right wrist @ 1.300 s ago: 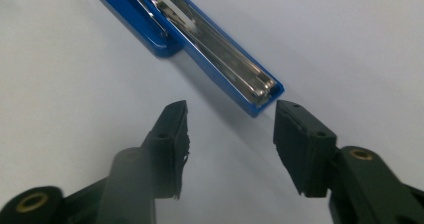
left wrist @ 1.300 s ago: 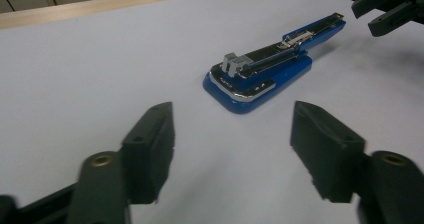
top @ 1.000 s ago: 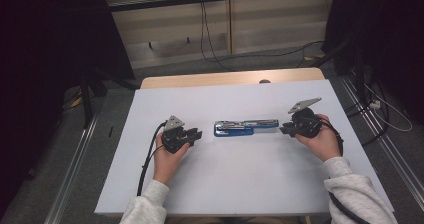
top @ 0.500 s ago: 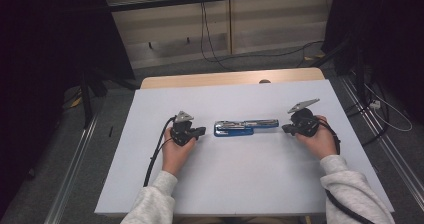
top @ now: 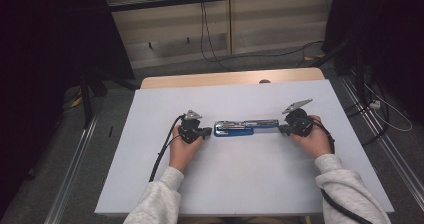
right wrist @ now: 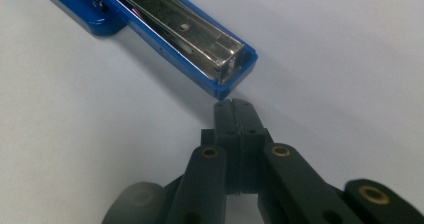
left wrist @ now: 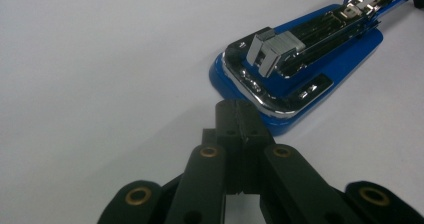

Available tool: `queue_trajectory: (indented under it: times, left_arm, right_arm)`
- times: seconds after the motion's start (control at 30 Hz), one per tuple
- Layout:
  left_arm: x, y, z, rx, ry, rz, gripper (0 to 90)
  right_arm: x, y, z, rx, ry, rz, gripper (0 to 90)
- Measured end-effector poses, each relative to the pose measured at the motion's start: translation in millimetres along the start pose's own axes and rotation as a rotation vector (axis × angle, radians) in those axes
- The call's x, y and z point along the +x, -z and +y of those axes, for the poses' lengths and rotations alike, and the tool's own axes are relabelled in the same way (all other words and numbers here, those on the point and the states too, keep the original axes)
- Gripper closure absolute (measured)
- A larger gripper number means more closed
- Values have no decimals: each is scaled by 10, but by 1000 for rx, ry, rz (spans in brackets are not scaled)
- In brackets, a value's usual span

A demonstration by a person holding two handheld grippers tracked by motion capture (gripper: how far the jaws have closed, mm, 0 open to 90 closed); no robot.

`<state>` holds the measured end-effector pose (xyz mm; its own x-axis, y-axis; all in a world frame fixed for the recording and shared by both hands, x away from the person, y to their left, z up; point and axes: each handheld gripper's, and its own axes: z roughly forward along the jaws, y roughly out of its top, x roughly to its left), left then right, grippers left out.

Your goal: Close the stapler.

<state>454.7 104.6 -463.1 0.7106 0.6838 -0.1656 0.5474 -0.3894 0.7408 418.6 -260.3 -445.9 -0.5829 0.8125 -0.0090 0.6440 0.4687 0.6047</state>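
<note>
My left gripper (top: pixel 206 132) has slid in toward the blue stapler (top: pixel 246 128) since a second ago; back then it sat well apart from the stapler's left end, and now its tip is just beside that end, possibly touching it. In the left gripper view its jaws are pressed together with nothing between them, the tip (left wrist: pixel 239 115) at the rounded blue base of the stapler (left wrist: pixel 300 69). My right gripper (top: pixel 283 129) has barely shifted: it lies at the stapler's right end as before. In the right gripper view its jaws are also closed on nothing, the tip (right wrist: pixel 234 109) just short of the square end of the stapler's open metal channel (right wrist: pixel 200 39). The stapler lies opened out flat, lengthwise across the middle of the white table (top: pixel 240 184), about midway between its left and right edges, in the same spot as earlier.
</note>
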Motion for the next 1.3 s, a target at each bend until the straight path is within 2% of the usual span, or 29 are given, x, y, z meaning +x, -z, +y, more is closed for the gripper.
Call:
queue_trajectory:
  times: [0.33,0.57,0.67,0.77,0.8,1.03,1.3]
  left_arm:
    - [-39,-40,27,5,-14,-6,898]
    - [-13,-44,35,10,13,-26,897]
    - [-19,-48,36,9,28,-17,899]
    - [-30,-46,39,14,12,-9,900]
    - [-32,-46,40,15,13,-8,900]
    - [-42,-45,42,18,9,0,900]
    - [-42,-46,36,11,11,0,900]
  right_arm:
    - [8,-3,7,-15,-14,5,900]
    - [4,17,10,-26,-14,5,900]
    - [3,32,7,-32,-18,2,900]
    - [5,62,17,-49,-16,2,900]
    - [11,80,30,-70,-21,6,900]
    - [48,99,70,-88,-19,13,898]
    - [72,70,78,-88,-18,21,784]
